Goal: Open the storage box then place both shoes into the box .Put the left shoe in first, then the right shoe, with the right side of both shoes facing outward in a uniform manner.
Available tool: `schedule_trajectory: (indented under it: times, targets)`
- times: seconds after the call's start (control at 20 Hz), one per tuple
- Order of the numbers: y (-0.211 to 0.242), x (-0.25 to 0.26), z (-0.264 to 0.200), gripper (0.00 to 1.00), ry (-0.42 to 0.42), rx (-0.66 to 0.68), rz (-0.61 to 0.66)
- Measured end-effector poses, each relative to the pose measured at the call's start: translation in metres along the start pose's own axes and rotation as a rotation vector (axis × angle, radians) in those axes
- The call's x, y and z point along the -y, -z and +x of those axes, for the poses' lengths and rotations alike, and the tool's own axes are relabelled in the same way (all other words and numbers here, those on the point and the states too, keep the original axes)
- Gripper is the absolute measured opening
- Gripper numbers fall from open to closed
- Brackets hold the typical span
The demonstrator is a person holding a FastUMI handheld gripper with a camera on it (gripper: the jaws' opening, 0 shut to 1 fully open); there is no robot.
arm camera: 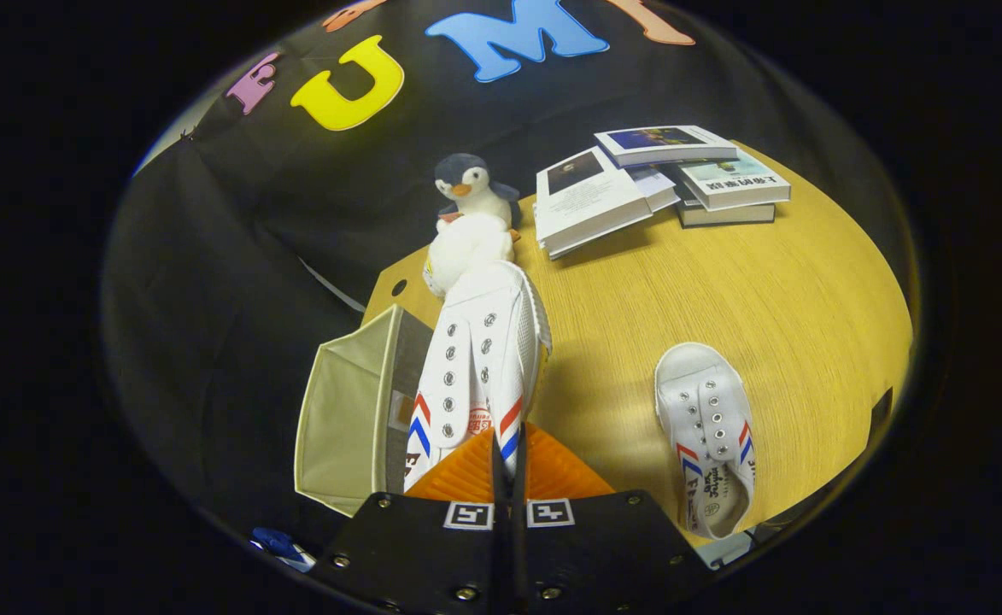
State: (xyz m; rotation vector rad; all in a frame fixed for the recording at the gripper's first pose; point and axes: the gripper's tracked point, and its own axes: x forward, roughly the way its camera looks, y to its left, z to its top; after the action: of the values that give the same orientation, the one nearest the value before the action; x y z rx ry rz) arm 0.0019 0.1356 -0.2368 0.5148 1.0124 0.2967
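Note:
My gripper point(507, 453) is shut on the heel end of a white canvas shoe point(479, 359) with red and blue stripes; both orange fingers point(552, 474) press on it. That shoe hangs lifted, toe pointing away from me, above the wooden table point(723, 290) and beside the beige storage box point(351, 418). The box stands to the left of the fingers at the table's left edge, its top open and its inside mostly hidden by the shoe. A second matching white shoe point(710, 436) lies flat on the table to the right of the fingers, toe pointing away.
A plush penguin point(471, 188) stands beyond the held shoe's toe, with a white rounded thing point(466, 248) just in front of it. Several books point(663, 175) lie stacked at the table's far side. A small blue thing point(283, 545) lies below the box.

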Motion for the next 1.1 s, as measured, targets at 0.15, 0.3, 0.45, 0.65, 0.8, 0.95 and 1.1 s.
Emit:
schedule_trajectory:
  times: [0.15, 0.3, 0.45, 0.65, 0.8, 0.95, 1.1]
  targets:
    - [-0.012, -0.024, -0.005, 0.0, -0.026, 0.001, -0.011]
    - [-0.018, -0.051, -0.006, 0.0, -0.058, 0.0, -0.03]
    - [-0.019, -0.077, 0.0, 0.0, -0.084, -0.009, -0.05]
    - [-0.014, -0.11, 0.011, 0.0, -0.116, -0.027, -0.065]
    - [-0.008, -0.131, 0.024, 0.0, -0.134, -0.043, -0.071]
    - [0.001, -0.149, 0.037, 0.0, -0.141, -0.063, -0.083]
    - [0.012, -0.165, 0.049, 0.0, -0.146, -0.084, -0.098]
